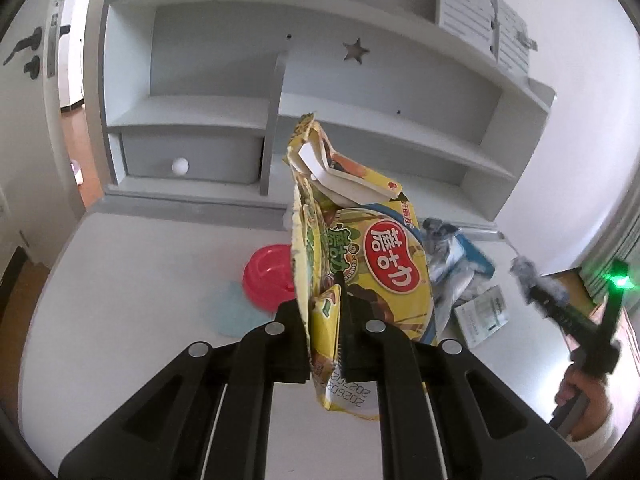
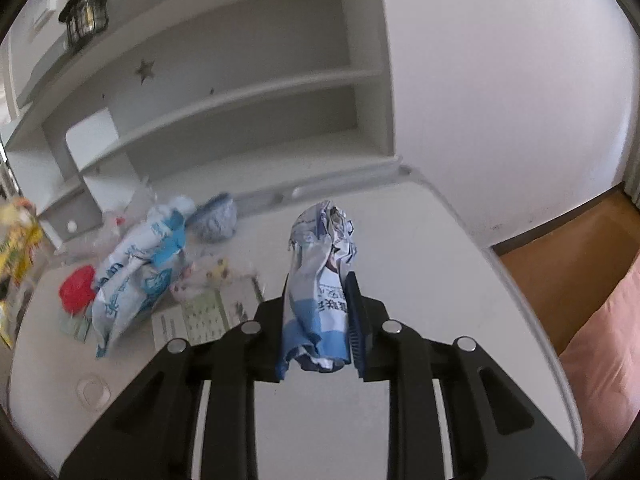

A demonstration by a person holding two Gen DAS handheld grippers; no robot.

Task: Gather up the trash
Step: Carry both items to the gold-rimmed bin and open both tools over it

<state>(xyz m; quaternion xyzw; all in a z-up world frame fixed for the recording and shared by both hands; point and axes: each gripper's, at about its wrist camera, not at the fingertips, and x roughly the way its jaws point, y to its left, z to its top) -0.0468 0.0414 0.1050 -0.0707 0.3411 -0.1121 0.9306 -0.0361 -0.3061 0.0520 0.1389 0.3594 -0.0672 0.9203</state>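
Observation:
My left gripper (image 1: 326, 300) is shut on a yellow snack bag (image 1: 360, 256) and holds it upright above the white desk (image 1: 140, 300); a small cardboard box (image 1: 348, 176) sticks out of the bag's top. My right gripper (image 2: 320, 300) is shut on a crumpled blue-and-white wrapper (image 2: 320, 272), lifted above the desk (image 2: 420, 280). In the left wrist view the right gripper (image 1: 524, 272) shows at the right edge. The yellow bag shows at the left edge of the right wrist view (image 2: 16, 240).
On the desk lie a red lid (image 1: 268, 276) (image 2: 76, 288), a blue-and-white bag (image 2: 132, 276) (image 1: 452, 264), a printed leaflet (image 2: 200, 316) (image 1: 480, 316), a clear plastic wrapper (image 2: 208, 272) and a blue-grey crumpled wad (image 2: 216, 216). A white shelf unit (image 1: 360, 108) stands behind.

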